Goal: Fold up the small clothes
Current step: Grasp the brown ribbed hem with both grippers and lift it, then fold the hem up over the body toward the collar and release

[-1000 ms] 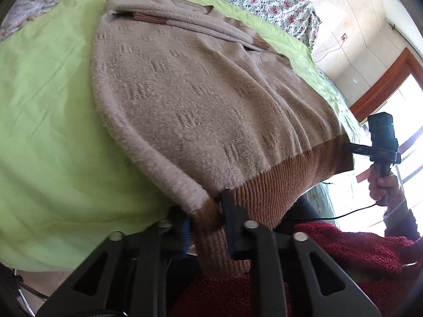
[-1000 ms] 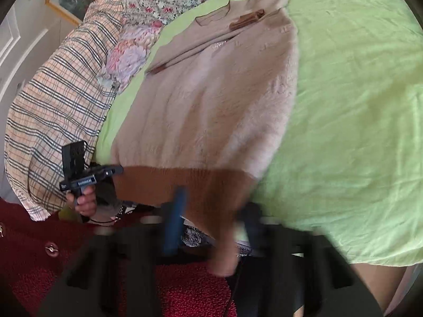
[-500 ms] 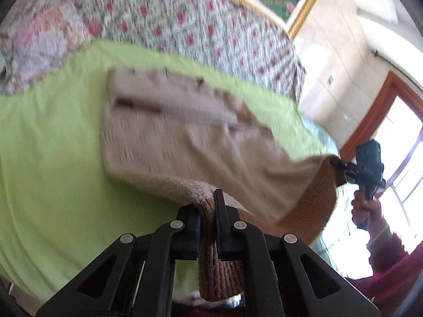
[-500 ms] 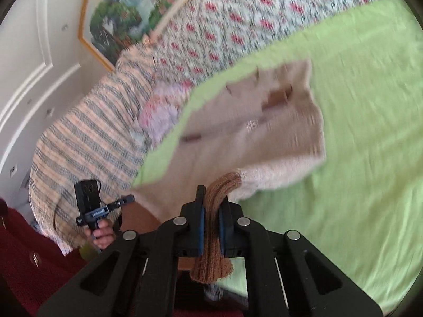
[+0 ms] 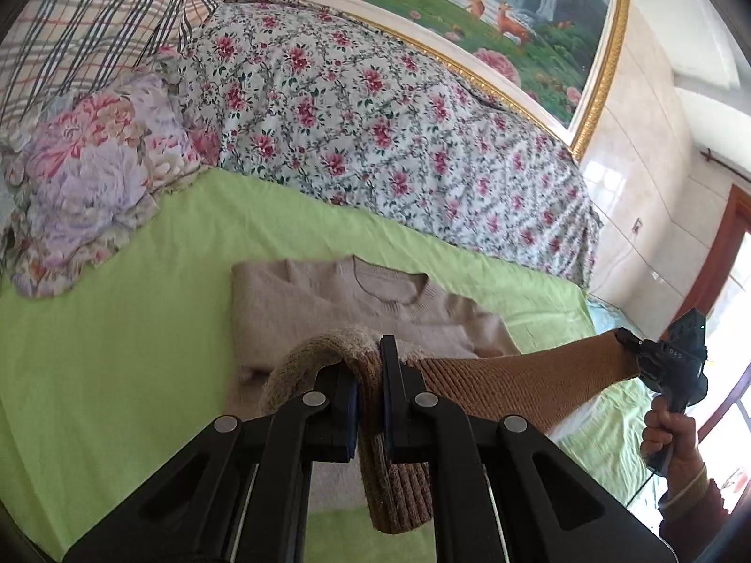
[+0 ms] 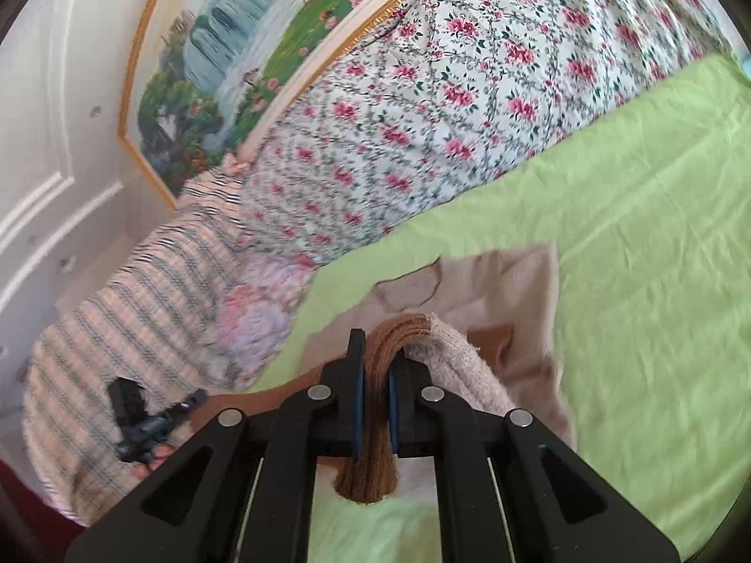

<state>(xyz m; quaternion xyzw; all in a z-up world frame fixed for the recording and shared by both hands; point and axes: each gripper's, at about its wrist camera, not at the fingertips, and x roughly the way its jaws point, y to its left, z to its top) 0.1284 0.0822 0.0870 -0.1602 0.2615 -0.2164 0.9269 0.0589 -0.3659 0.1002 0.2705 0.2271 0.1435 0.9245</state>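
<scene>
beige knit sweater [image 5: 328, 300], one, on the green sheet [image 5: 117, 328]; collar end flat, its lower body hidden behind two grippers. left gripper [image 5: 368, 370] and right gripper [image 6: 375, 366] each pinch a corner of the brown ribbed hem [image 5: 516, 380], stretched between them above the sweater's collar end.

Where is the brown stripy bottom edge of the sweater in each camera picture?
Left wrist: the brown ribbed hem runs from the left gripper at bottom centre to the right gripper at far right.
Right wrist: hem bunched bottom centre, pinched in the right gripper.
Shared landmark: the sweater's neckline.
</scene>
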